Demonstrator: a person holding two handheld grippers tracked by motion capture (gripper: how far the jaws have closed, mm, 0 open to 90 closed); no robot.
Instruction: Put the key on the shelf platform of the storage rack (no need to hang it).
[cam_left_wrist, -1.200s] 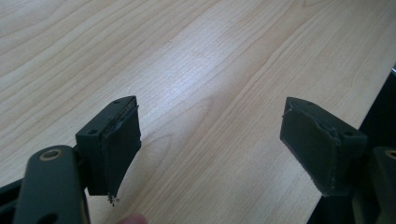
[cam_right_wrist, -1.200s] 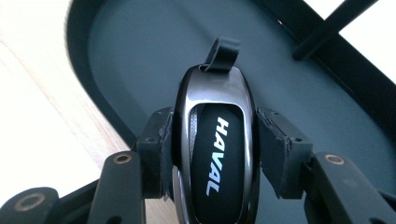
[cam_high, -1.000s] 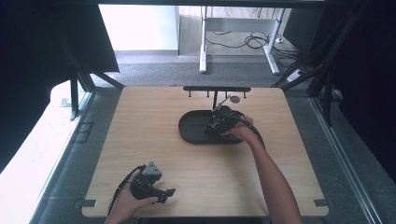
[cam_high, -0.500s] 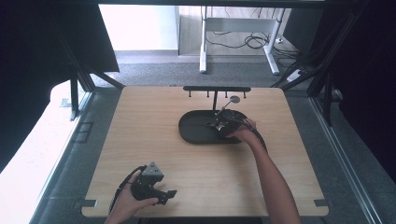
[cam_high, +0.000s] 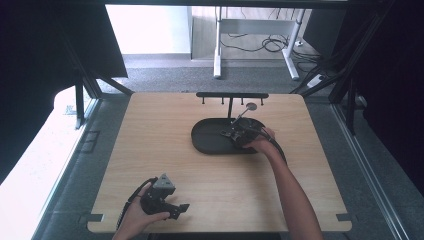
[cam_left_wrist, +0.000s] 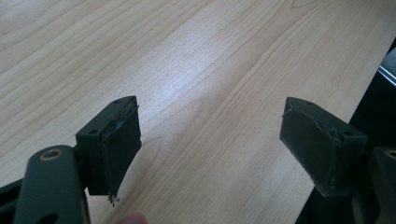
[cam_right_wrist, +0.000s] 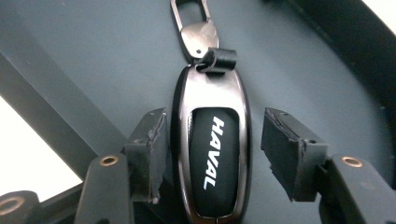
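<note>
**Key fob lying in the dark tray, right gripper's jaws around it**

A pale wooden table (cam_high: 165, 150) with visible grain stands on grey carpet, with a white desk frame and loose cables on the floor beyond it. At the table's far edge stands a black rack with small hooks (cam_high: 231, 95). Just in front of it lies a dark oval tray (cam_high: 207, 137).

In the tray rests a glossy dark metal key fob with a black centre panel (cam_right_wrist: 212, 154). A short black loop joins its top end to a silver clip (cam_right_wrist: 194, 25). White letters on the panel read "HAVAL".

The right gripper (cam_right_wrist: 212, 144) sits over the tray, jaws partly open either side of the fob, the left-hand pad touching or nearly touching it, the other apart.

The left gripper (cam_left_wrist: 210, 140) rests near the table's near edge, jaws wide apart, holding nothing.
</note>
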